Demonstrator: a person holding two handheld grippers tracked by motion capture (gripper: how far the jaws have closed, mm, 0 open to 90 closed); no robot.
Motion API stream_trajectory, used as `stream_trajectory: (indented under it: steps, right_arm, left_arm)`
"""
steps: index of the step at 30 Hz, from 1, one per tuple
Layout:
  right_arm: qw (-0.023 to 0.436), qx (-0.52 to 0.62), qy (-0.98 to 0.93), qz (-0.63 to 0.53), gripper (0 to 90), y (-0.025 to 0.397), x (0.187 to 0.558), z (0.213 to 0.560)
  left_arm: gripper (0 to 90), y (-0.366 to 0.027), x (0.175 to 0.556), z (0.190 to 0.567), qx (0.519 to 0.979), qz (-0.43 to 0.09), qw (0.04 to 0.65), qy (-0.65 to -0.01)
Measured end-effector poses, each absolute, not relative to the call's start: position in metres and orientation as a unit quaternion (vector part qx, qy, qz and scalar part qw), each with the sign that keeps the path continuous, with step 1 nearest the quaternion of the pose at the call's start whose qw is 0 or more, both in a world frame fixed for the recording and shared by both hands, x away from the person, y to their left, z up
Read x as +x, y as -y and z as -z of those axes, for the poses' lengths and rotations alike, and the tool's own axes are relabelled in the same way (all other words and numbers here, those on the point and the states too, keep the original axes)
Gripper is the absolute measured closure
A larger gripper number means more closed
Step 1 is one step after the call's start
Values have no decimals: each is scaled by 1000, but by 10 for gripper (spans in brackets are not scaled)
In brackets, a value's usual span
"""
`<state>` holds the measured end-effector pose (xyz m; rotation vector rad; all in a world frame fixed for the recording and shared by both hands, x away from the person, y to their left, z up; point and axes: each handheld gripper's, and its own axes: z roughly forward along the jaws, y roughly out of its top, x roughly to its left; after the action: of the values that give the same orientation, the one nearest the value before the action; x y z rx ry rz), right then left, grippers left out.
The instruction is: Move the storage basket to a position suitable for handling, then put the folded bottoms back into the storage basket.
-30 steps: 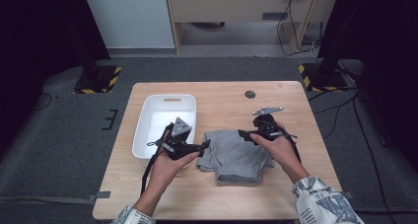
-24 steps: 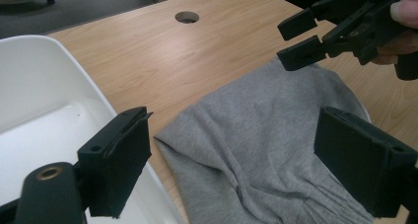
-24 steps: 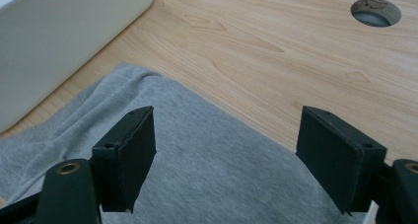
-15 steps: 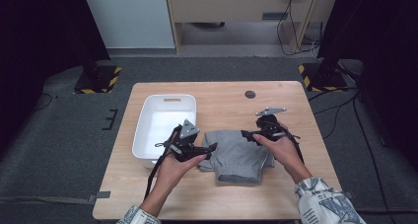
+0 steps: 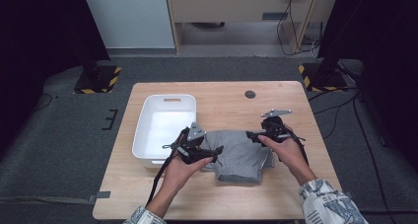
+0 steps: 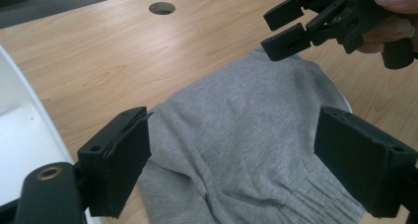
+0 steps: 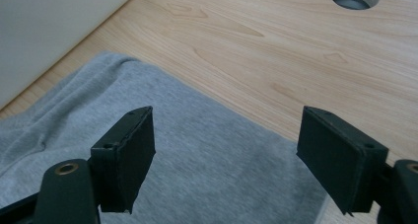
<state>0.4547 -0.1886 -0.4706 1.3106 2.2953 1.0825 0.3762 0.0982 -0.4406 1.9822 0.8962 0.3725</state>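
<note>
My left gripper (image 5: 213, 151) hangs with jaws wide over the near left edge of the grey cloth (image 5: 241, 155), and the white bin (image 5: 148, 120) stands just to its left, its wall close beside my left jaw, so that side is tight. My right gripper (image 5: 250, 134) is open over the cloth's far right part. Between the two grippers the cloth lies flat and uncovered. Far of the cloth, bare table (image 5: 222, 93) runs to a small round hole (image 5: 250, 93).
</note>
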Motion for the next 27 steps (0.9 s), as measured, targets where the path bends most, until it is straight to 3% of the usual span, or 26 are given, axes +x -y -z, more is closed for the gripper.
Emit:
stream_trajectory:
  steps: [27]
  right_arm:
    - [141, 494, -778, -363, 218, 229, 451, 499]
  left_arm:
    - [131, -66, 373, 458, 810, -132, 450, -352]
